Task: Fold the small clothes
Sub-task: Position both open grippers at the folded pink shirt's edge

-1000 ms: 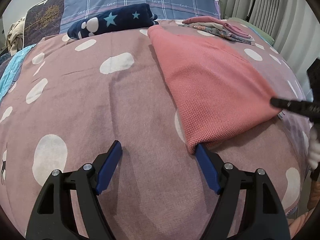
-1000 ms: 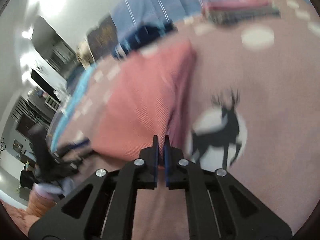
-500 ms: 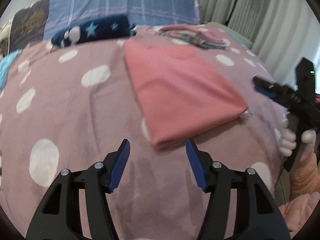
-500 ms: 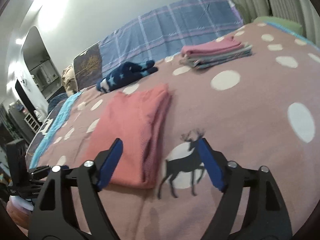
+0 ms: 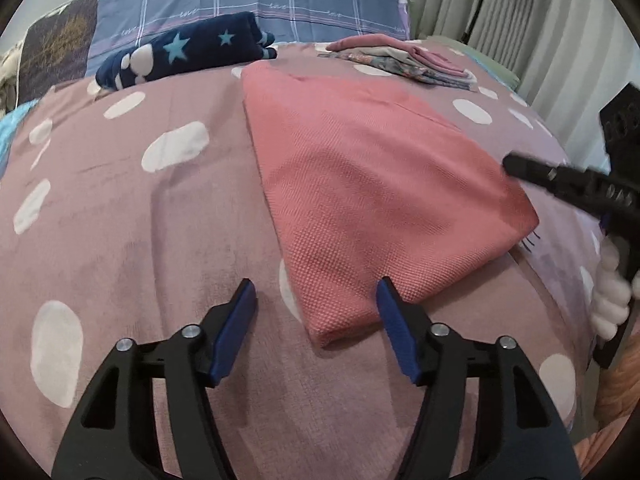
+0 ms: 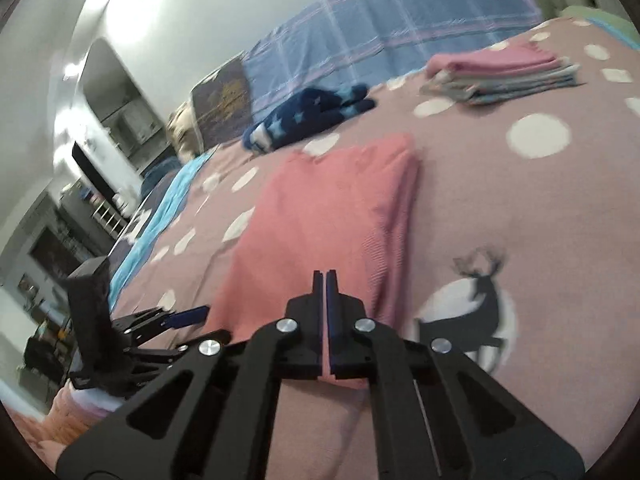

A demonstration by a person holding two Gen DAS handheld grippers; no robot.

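Centrally, a pink waffle-knit garment point(image 5: 368, 184) is lying folded into a long panel on the dotted mauve bedspread point(image 5: 120, 208), its near corner pointing toward 6 o'clock in the left wrist view. The left gripper point(image 5: 316, 316) is hovering with its jaws spread wide, blue pads sitting either side of that near corner and gripping nothing. The right gripper point(image 6: 325, 280) is showing its jaws pressed together with a sliver of pink cloth between them low down, so it is judged to be pinching the garment's near edge; in the left view it is reaching in from 3 o'clock. Judged step: taking both near corners for the next fold away from the person. To do this well, the left jaws should be dropping over the corner so all layers are caught, not just the top one, and both grippers should be lifting level and travelling together toward 12 o'clock so the edges are meeting squarely. Further out: a navy star-print item point(image 5: 188, 52) is lying at 11 o'clock, a stack of folded clothes point(image 5: 404, 60) at 1 o'clock, a blue plaid pillow point(image 5: 256, 0) at 12 o'clock, and a deer motif point(image 6: 476, 308) is printed on the bedspread just right of the garment in the right view.
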